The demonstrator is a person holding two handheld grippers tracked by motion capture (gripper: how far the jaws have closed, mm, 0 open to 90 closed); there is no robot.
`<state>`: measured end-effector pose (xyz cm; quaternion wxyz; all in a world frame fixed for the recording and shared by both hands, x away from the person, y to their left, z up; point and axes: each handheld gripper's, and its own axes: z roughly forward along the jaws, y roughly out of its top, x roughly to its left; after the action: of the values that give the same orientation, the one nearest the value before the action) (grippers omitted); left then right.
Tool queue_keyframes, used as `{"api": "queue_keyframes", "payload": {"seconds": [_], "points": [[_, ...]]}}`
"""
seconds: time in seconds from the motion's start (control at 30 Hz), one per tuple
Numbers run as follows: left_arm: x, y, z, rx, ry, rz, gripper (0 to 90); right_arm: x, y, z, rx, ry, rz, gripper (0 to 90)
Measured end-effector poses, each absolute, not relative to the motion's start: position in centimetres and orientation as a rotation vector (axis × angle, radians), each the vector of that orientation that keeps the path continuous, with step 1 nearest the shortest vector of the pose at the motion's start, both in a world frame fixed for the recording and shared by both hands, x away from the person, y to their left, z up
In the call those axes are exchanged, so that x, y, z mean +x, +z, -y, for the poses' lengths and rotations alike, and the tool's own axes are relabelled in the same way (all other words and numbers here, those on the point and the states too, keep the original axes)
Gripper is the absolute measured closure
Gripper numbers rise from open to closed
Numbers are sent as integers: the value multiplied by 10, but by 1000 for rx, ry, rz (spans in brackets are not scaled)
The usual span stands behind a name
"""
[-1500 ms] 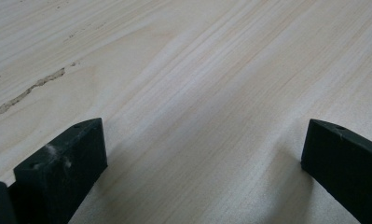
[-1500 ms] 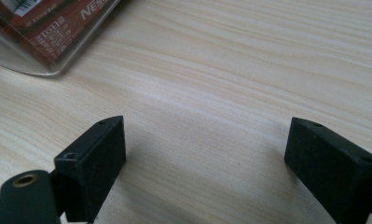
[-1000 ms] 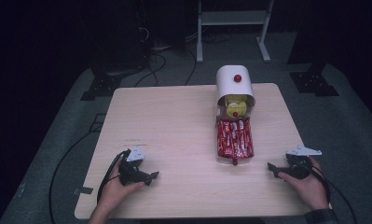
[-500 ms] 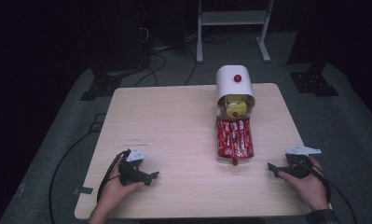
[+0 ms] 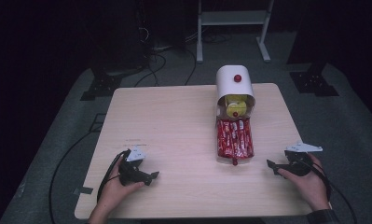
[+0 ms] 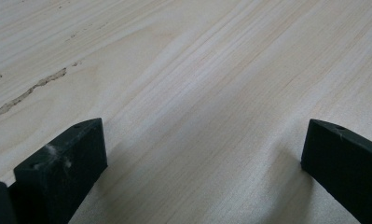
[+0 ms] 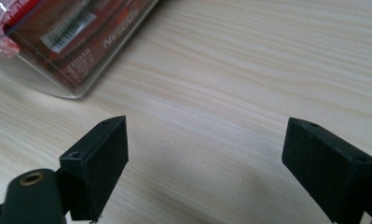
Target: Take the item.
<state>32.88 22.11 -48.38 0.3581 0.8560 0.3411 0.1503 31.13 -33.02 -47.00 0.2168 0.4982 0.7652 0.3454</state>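
I am resting both claws on the wooden table (image 5: 174, 121); nothing has shifted over the last second, so I judge no step has begun. The white dispenser (image 5: 234, 88) is lying far right, red packets (image 5: 235, 137) spilling from its mouth. My left gripper (image 6: 202, 168) and right gripper (image 7: 204, 163) are standing wide apart, empty. The packet print is partly legible, possibly "NESCAFE".

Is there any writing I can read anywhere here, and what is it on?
"NESCAF": on the red packet in the clear tray, right gripper view; the word runs on blurred.
Small print and barcode on the same packet: too blurred to read.
Yellow item in the white holder: label too small to read.
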Motion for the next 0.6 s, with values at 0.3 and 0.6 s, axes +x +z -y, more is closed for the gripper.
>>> {"api": "queue_keyframes", "payload": {"seconds": [0.3, 0.6], "points": [[329, -484, -221, 2209, 388, -880, 0, 316, -463, 326, 1364, 975, -2120, 136], [329, -484, -221, 2208, 388, -881, 0, 318, -455, 322, 1347, 995, -2117, 138]]}}
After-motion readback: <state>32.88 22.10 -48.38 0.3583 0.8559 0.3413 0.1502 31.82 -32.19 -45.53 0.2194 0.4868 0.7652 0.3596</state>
